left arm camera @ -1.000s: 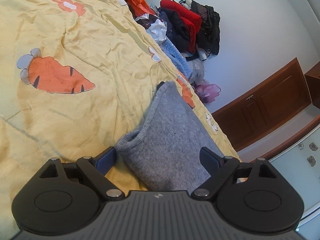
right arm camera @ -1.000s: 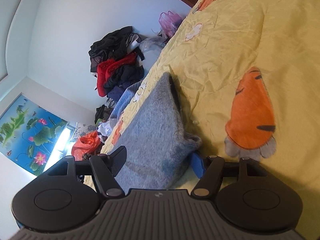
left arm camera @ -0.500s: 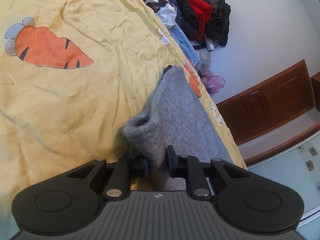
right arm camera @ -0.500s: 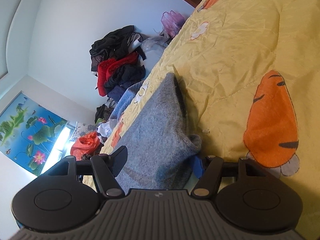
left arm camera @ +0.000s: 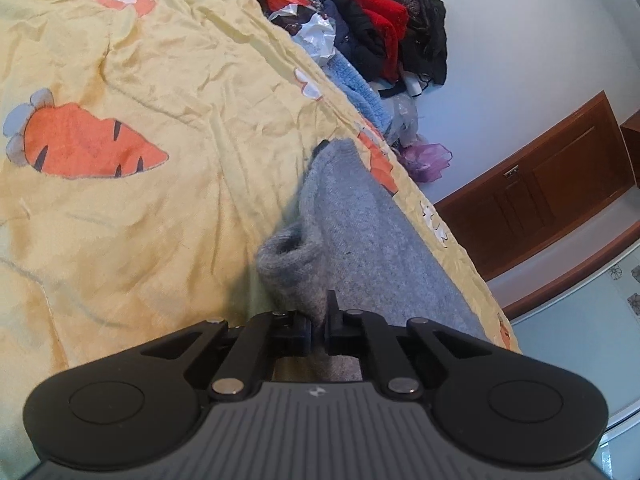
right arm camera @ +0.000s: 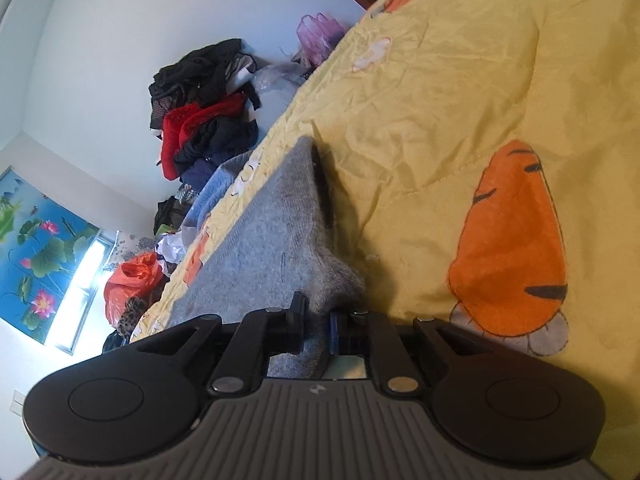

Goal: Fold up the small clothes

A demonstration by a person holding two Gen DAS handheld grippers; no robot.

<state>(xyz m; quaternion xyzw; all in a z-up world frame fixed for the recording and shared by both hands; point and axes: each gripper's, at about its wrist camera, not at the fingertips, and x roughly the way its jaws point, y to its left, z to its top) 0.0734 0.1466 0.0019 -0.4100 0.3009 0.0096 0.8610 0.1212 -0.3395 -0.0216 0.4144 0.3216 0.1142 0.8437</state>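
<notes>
Left claw [left arm camera: 318, 326]: fingers drawn together, clamped on the near corner of the grey knitted garment [left arm camera: 360, 240]. Knit bunched into a rolled lip just ahead of the tips. Right claw [right arm camera: 318, 330]: likewise pinched tight on the garment's [right arm camera: 272, 240] other near corner, fabric pulled into a small peak between the fingers; blue pad visible on the right-hand finger.

Garment lay flat on the yellow bedspread [left arm camera: 160, 200], close along the edge of the bed, stretching away from both claws to a narrow far end. A dark lining or underlayer showed along its inner edge in the right wrist view.

Bedspread was creased, printed with orange carrots [right arm camera: 512, 240] and pale flowers.

Beyond the bed edge: a light blue knit item [left arm camera: 364, 96], white plastic, an orange bag [right arm camera: 132, 276], then a heap of red, navy and black clothes [left arm camera: 384, 40] against the white wall. Purple bag [left arm camera: 426, 158] beside it. Brown wooden door [left arm camera: 552, 196] farther off. Lotus picture [right arm camera: 36, 236] and bright window on the far wall.
</notes>
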